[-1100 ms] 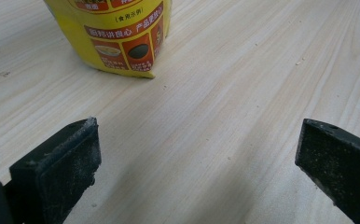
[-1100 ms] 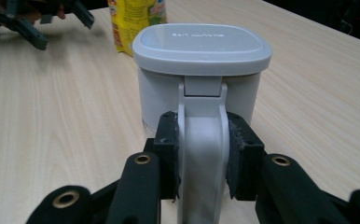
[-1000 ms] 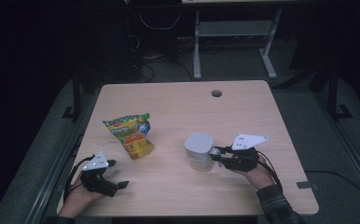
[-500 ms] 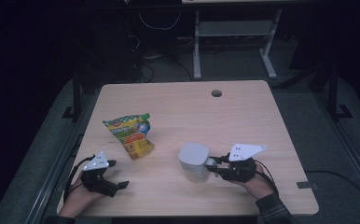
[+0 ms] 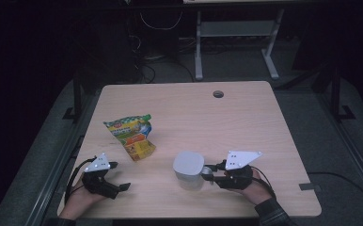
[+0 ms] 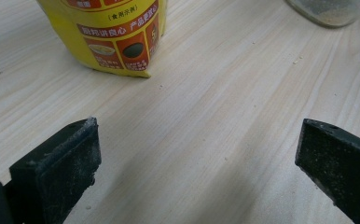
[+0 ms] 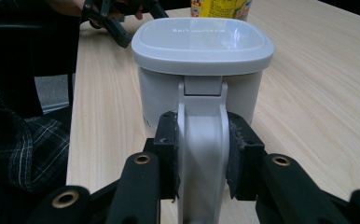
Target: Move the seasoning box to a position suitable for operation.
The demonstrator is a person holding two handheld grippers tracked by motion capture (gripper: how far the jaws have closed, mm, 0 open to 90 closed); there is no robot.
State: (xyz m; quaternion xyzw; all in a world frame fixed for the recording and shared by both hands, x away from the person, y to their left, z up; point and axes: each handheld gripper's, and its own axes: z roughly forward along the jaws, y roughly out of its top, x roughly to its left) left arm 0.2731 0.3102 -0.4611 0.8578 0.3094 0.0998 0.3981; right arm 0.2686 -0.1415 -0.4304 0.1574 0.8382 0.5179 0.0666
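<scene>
The right tool [image 7: 200, 154] is clenching the handle [image 7: 201, 140] of the lidded jug [image 5: 188, 169], which is standing on the desk [image 5: 245, 127] right of the pouch [image 5: 131, 135]. Keeping it level matters. The left tool [image 6: 192, 168] is idling released.

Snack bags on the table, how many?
1: the snack bag lies left of centre, between the left gripper and the lidded container. Nothing seems hidden.

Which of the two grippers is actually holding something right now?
The right gripper: its fingers clamp the handle of the grey lidded container. The left gripper is open over bare table.
</scene>
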